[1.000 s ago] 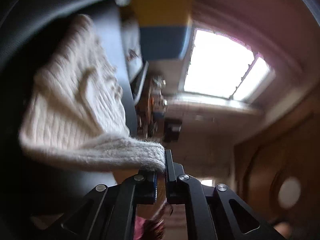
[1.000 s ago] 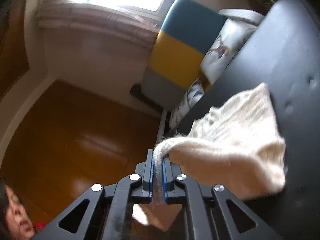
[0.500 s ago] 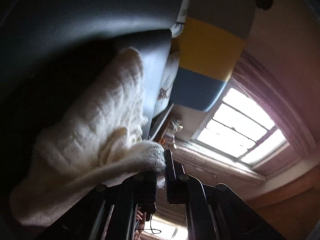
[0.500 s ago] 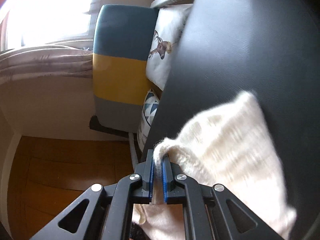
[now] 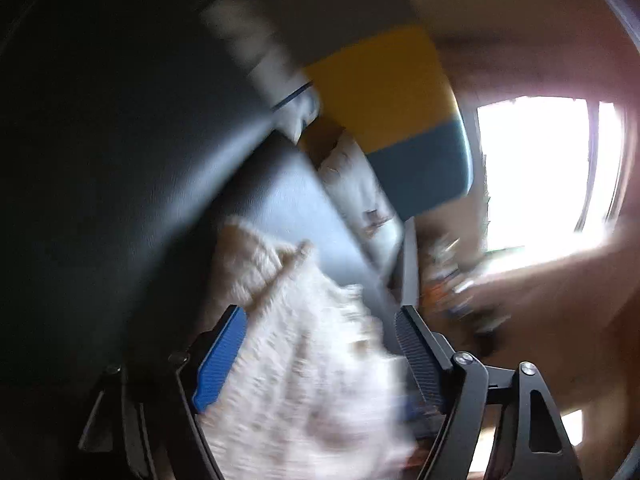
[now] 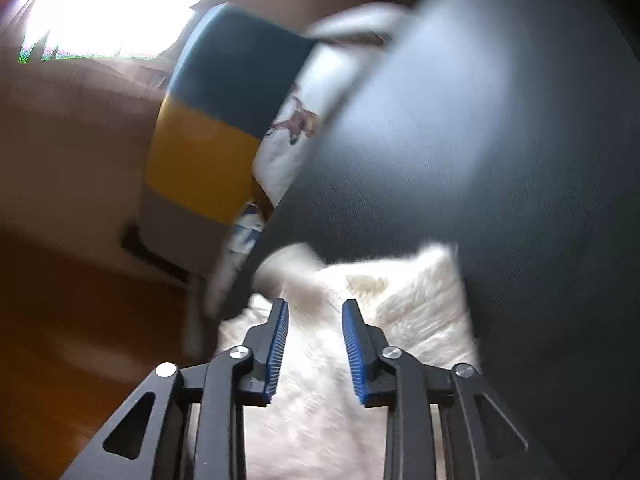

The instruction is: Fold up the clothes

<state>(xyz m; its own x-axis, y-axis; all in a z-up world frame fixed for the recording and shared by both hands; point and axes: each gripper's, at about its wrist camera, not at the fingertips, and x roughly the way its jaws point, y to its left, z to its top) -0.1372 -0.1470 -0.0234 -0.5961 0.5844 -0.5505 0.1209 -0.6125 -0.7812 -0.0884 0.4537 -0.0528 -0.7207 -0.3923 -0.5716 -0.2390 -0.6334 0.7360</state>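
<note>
Two tongs are seen over one cream knitted garment (image 5: 304, 380), which lies on a dark padded surface (image 5: 120, 160); both views are smeared by motion blur.

Left wrist view: the left tongs (image 5: 320, 320) are seen spread wide and opening further. The knit is seen between the two fingers, below and beyond them, and is not pinched by either pad. The blue-faced finger (image 5: 220, 360) stands at the knit's left margin; whether it touches the wool cannot be told. A folded lump of the garment is seen ahead of that finger, with bare dark padding beyond it.

Right wrist view: the right tongs (image 6: 314, 320) are seen parted by a moderate gap and opening. The cream knit (image 6: 320, 400) fills the gap and runs on under both fingers, but is gripped by neither pad. The garment's far edge is seen just ahead of the fingertips.

Edges and room: the dark surface's edge (image 6: 280, 216) runs diagonally close to the garment's left corner. Wooden floor (image 6: 80, 300) is seen beyond that edge. A printed cushion (image 6: 292, 132) and a block of blue, yellow and grey upholstery (image 6: 208, 140) are pressed along the same side. Wide bare padding (image 6: 500, 140) is seen to the right of and beyond the knit. A bright window (image 5: 540, 168) is noted in the background.
</note>
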